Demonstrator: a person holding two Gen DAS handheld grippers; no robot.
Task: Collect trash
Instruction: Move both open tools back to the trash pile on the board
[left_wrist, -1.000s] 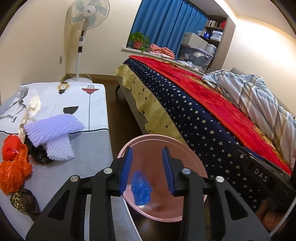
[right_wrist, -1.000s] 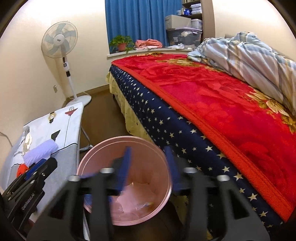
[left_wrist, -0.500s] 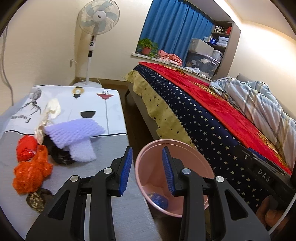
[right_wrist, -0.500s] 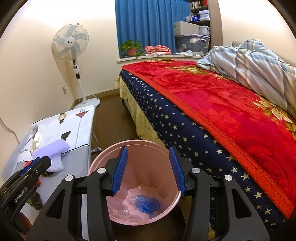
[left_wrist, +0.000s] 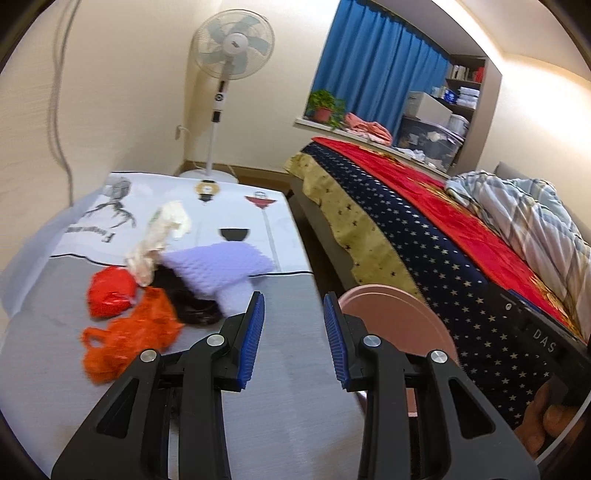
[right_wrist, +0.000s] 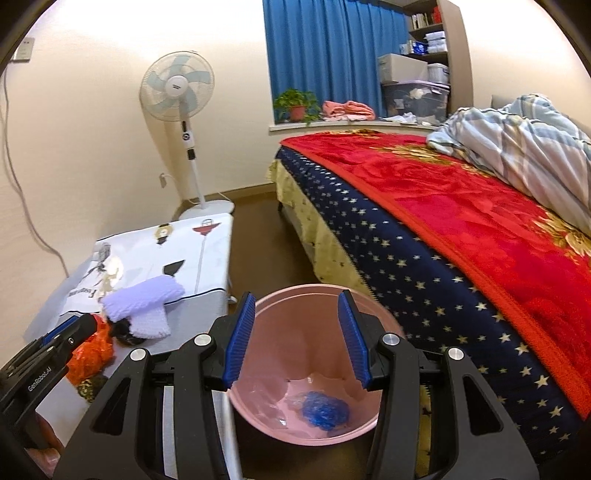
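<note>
Pink plastic fills my right wrist view: the bin (right_wrist: 314, 369) stands on the floor between the table (right_wrist: 199, 310) and the bed (right_wrist: 443, 229), and only here can I see down inside it, where a crumpled blue wrapper (right_wrist: 325, 404) lies on the bottom. My right gripper (right_wrist: 297, 338) hangs above its mouth, jaws spread wide with nothing between them. From the left wrist I get only the bin's rim (left_wrist: 391, 314), but the trash shows better: an orange bag (left_wrist: 129, 336) and a red wad (left_wrist: 110, 291) near the table's left edge, purple foam netting (left_wrist: 221, 269) towards the middle, and a cream wrapper (left_wrist: 162, 232) behind. My left gripper (left_wrist: 293, 341) is over the table's near right edge, also wide and empty.
</note>
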